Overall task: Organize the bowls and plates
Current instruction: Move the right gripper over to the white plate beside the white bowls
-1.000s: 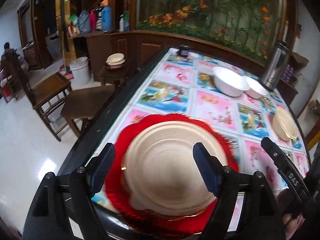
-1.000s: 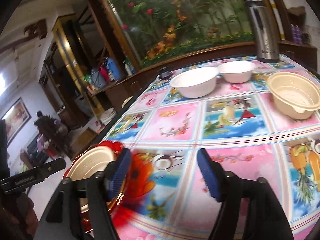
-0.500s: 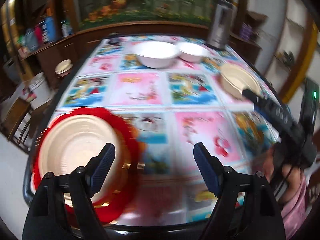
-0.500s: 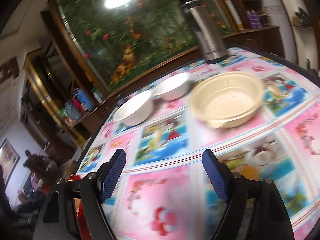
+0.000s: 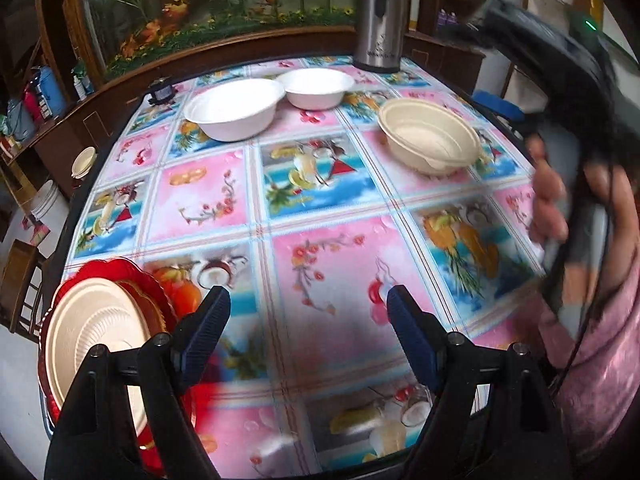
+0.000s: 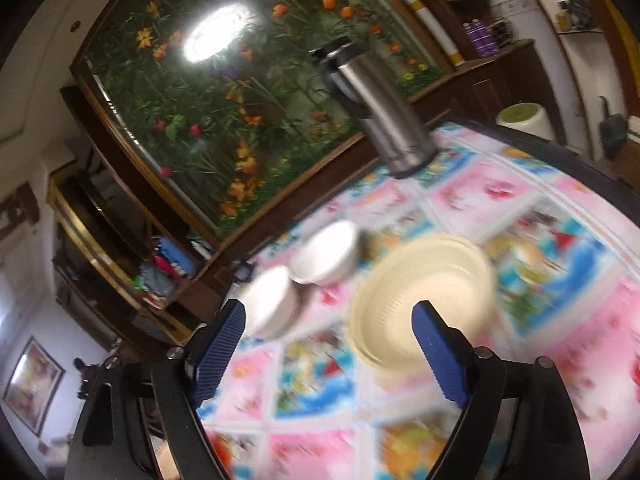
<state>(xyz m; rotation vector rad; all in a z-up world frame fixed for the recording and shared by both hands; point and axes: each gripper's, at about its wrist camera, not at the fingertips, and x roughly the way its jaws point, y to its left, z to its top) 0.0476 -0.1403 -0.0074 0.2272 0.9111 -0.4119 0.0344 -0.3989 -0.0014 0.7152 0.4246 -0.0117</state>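
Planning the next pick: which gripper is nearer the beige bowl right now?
Right. The right gripper is open and hangs just short of the beige bowl, aimed at it. The left gripper, also open, sits at the table's near edge by the beige plate, far from it.

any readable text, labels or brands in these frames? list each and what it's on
None fully readable.
Steel thermos: dark print low on the body, too small to read.
Purple bottles on the shelf: labels too blurred.
Tablecloth: pictures only, no words visible.
Beige bowl, white bowls: no markings.
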